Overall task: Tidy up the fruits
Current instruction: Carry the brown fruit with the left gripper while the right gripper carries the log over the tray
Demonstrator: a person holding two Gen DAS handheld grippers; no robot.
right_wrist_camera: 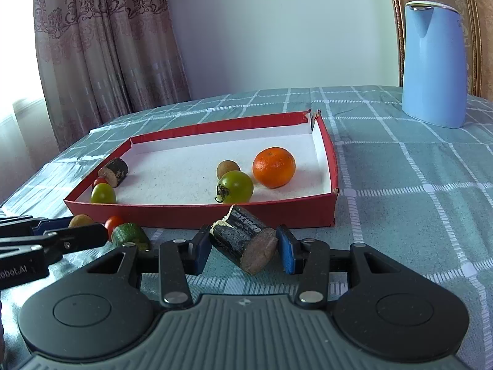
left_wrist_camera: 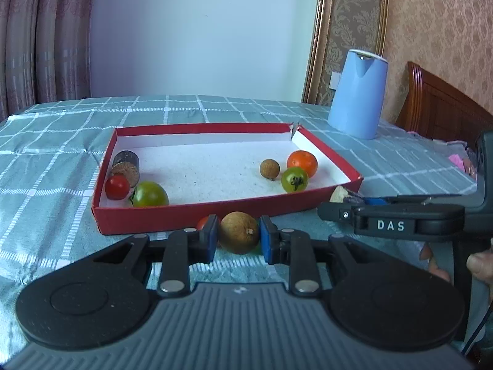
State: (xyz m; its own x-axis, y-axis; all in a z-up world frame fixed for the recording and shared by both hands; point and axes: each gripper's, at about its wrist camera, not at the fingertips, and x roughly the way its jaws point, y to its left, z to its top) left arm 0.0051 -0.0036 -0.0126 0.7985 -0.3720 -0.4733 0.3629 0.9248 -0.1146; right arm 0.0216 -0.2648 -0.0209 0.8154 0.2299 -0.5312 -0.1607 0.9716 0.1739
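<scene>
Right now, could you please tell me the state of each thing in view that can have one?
left gripper: shut on the brown round fruit.
right gripper: shut on the dark sugarcane piece, which is tilted.
red tray: open, holding fruit.
orange: inside the tray.
red tomato by the tray: outside, on the cloth.
blue kettle: upright, outside the tray.

Soft, even daylight, bright at the curtain [right_wrist_camera: 101, 46] on the left, slightly blown out there. Faint shadows under fruit in the red tray [left_wrist_camera: 185, 212]. Mild haze and blue cast throughout. Strong fisheye bending at edges; near foreground slightly soft.
</scene>
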